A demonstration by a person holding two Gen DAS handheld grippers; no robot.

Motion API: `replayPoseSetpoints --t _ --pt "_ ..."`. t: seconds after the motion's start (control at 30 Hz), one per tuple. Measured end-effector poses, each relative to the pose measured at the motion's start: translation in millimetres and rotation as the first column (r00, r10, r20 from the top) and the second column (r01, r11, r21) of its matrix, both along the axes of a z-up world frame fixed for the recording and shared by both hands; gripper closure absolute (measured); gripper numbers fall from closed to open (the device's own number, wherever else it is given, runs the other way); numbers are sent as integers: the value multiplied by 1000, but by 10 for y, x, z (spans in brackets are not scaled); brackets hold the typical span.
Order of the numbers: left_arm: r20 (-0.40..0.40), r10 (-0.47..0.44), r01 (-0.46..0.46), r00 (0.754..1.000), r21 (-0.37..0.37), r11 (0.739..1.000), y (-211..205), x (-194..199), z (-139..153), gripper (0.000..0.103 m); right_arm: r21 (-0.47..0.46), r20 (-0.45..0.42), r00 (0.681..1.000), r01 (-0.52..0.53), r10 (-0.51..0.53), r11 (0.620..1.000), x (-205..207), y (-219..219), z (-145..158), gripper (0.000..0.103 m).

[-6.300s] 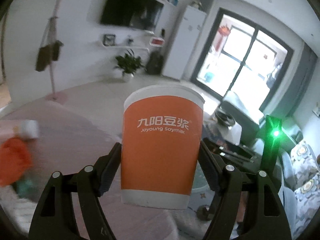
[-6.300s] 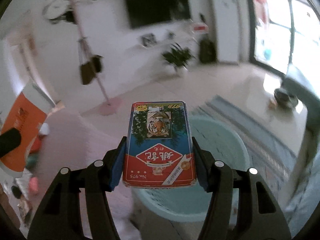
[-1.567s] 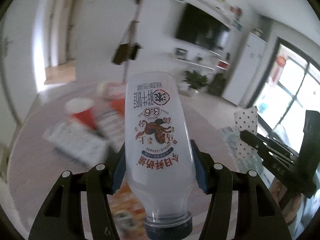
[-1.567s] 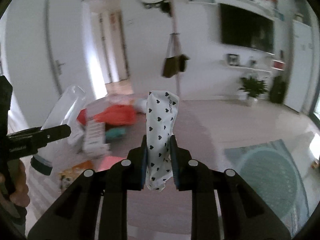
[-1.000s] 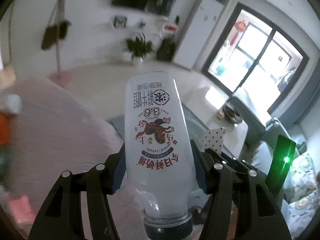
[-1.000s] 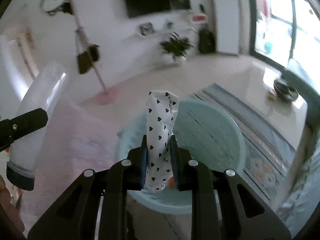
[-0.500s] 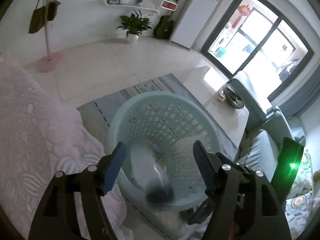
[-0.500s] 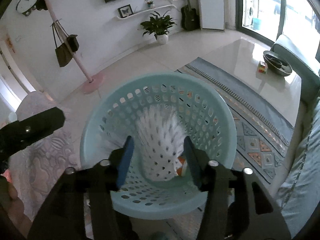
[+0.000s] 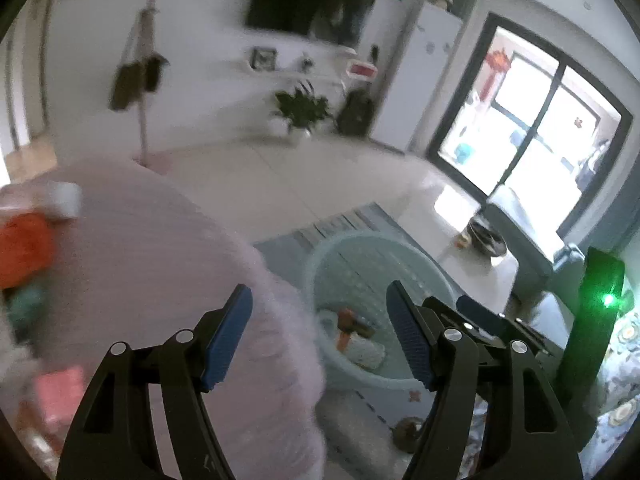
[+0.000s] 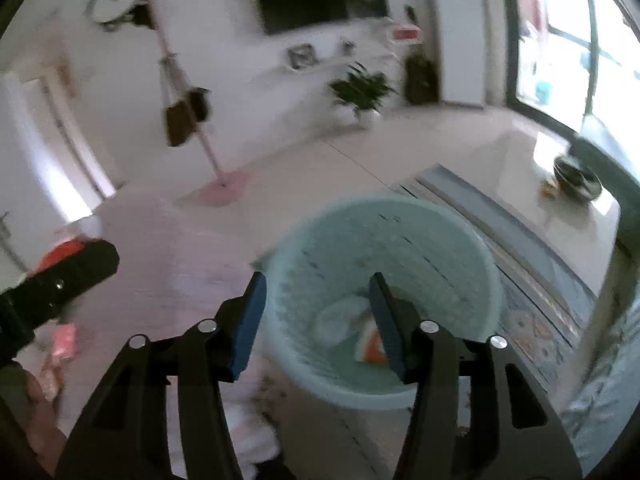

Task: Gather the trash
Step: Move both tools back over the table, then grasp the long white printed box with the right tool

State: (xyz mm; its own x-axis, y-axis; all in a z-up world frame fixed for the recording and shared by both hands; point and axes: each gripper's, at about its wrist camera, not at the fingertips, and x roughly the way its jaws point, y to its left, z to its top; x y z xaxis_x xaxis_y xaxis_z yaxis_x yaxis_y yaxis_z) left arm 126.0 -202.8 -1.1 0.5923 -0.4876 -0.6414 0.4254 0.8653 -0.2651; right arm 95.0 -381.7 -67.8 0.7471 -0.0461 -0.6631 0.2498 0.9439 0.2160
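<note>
A pale teal perforated basket (image 9: 320, 260) stands on the floor beside the pink-covered table (image 9: 152, 248); it also shows in the right wrist view (image 10: 460, 240). Dropped trash lies inside: a white bottle (image 10: 340, 316), an orange cup (image 10: 374, 344) and other pieces (image 9: 356, 332). My left gripper (image 9: 320, 336) is open and empty, above the table's edge. My right gripper (image 10: 318, 320) is open and empty, above the basket's near rim. More trash lies blurred on the table: an orange item (image 9: 24, 244), a white cup (image 9: 66, 200) and a pink pack (image 9: 60, 392).
A patterned rug (image 10: 536, 320) lies under the basket. A coat stand (image 10: 192, 120), a potted plant (image 10: 360, 88) and a TV wall are at the back. A sofa (image 9: 616, 380) is on the right. The left gripper's finger (image 10: 60, 280) shows in the right wrist view.
Both grippers have lifted and swung left from over the basket towards the table. The bottle and the spotted bag have settled in the basket. Both jaws stay open.
</note>
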Motion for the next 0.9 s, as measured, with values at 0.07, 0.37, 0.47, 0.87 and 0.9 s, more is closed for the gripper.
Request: replayPoseSetpoints --t 0.07,0.37,0.47,0.87,0.9 --pt "39 56 -56 998 -9 998 303 -144 137 34 -12 48 997 -65 65 998 -39 274 155 47" --pt "107 366 -366 925 -17 930 1754 -545 416 28 -121 161 918 -347 363 930 -80 1596 580 40" --pt "73 493 -494 867 0 869 2299 -503 364 28 -123 157 876 -441 457 889 2 2044 586 39" --pt "-204 685 -700 700 -3 714 3489 142 -159 27 -116 16 744 -662 668 741 444 3254 200 40" --pt "-206 687 -701 697 6 713 3490 196 -179 25 -115 7 743 -664 670 738 445 3289 172 40"
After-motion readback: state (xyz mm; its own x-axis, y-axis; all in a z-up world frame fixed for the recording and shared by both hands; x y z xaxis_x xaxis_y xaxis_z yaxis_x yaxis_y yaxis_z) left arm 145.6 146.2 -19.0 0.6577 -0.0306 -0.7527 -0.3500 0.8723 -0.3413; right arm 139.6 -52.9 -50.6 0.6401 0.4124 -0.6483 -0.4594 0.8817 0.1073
